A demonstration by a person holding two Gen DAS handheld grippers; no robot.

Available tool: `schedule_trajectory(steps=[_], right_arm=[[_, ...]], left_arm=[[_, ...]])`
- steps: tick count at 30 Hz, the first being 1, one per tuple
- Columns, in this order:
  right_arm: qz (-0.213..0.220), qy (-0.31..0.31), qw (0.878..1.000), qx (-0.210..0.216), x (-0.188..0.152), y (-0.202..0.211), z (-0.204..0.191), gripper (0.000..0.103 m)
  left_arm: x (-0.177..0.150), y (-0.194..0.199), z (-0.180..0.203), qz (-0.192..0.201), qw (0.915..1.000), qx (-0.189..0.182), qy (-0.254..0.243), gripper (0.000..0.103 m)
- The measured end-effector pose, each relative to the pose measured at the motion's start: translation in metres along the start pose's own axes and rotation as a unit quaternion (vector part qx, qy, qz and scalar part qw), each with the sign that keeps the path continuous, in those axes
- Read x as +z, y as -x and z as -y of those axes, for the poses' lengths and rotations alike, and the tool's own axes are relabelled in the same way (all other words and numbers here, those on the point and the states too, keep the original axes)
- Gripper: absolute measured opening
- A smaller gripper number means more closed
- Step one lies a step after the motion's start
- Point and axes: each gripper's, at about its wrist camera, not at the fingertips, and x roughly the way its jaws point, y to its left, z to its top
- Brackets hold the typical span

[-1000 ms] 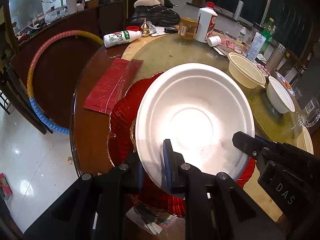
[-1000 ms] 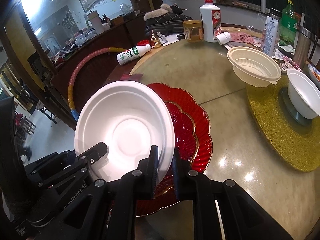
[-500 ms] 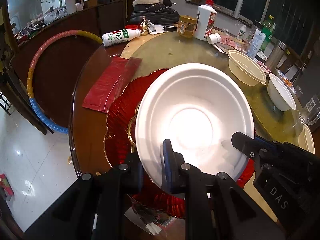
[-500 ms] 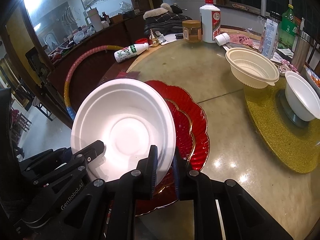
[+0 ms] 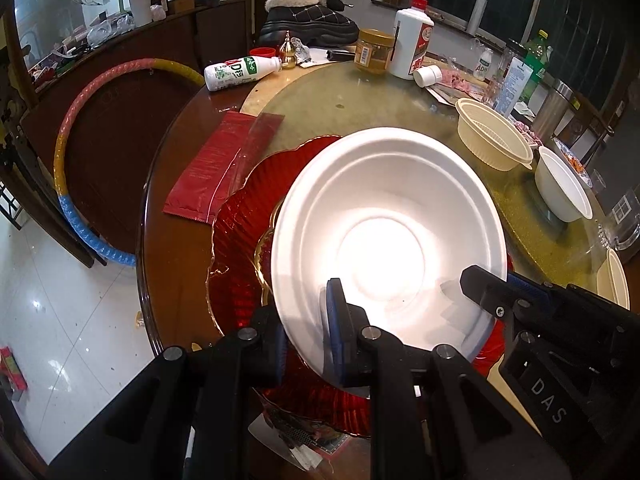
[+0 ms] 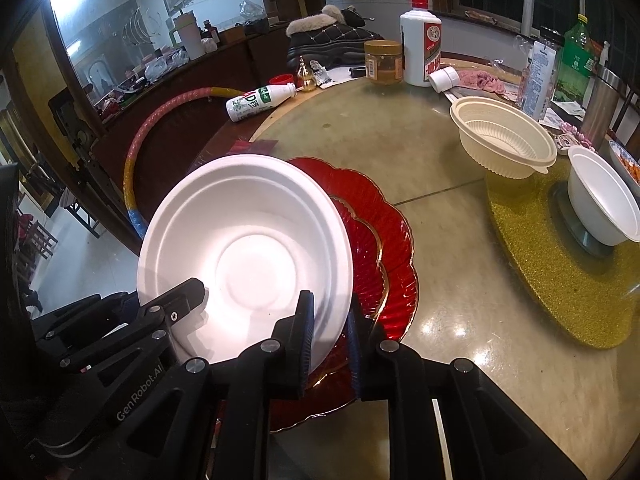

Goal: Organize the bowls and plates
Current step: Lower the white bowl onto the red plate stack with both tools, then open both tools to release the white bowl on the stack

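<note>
A large white bowl (image 5: pixel 384 216) is held by its near rim from both sides, above two stacked red scalloped plates (image 5: pixel 240 224). My left gripper (image 5: pixel 308 336) is shut on the bowl's near-left rim. My right gripper (image 6: pixel 328 336) is shut on the bowl's (image 6: pixel 244 248) near-right rim, and it also shows in the left wrist view (image 5: pixel 520 304). The red plates (image 6: pixel 384 236) lie on the glass turntable. A cream ribbed bowl (image 6: pixel 504 140) and a small white bowl (image 6: pixel 600 196) stand further right.
A red packet (image 5: pixel 216 172) lies left of the plates. A lying milk bottle (image 5: pixel 240 72), a jar (image 6: pixel 384 62) and a white liquor bottle (image 6: pixel 420 44) stand at the far edge. A gold mat (image 6: pixel 560 272) lies under the small bowl. A hoop (image 5: pixel 68 168) leans beyond the table.
The white bowl, held by both grippers, has shifted slightly and stays just above the red plates. Both grips are unchanged.
</note>
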Motion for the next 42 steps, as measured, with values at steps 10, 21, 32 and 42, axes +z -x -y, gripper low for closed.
schedule_trajectory(steps=[10, 21, 32, 42], right_arm=[[0.001, 0.010, 1.000, -0.009, 0.000, 0.000, -0.002, 0.019], [0.009, 0.014, 1.000, -0.021, 0.001, 0.003, -0.002, 0.020], [0.020, 0.023, 0.999, -0.034, 0.000, 0.008, -0.003, 0.051], [0.038, 0.002, 0.999, -0.013, 0.002, 0.025, 0.014, 0.083]], left_arm=[[0.000, 0.001, 0.000, 0.002, 1.0000, 0.001, -0.003, 0.015], [0.003, 0.004, -0.001, 0.007, 1.0000, 0.000, 0.000, 0.015], [0.006, 0.008, -0.006, 0.003, 0.9998, -0.009, 0.016, 0.031], [0.013, 0.023, -0.018, 0.029, 0.9972, -0.024, 0.064, 0.065]])
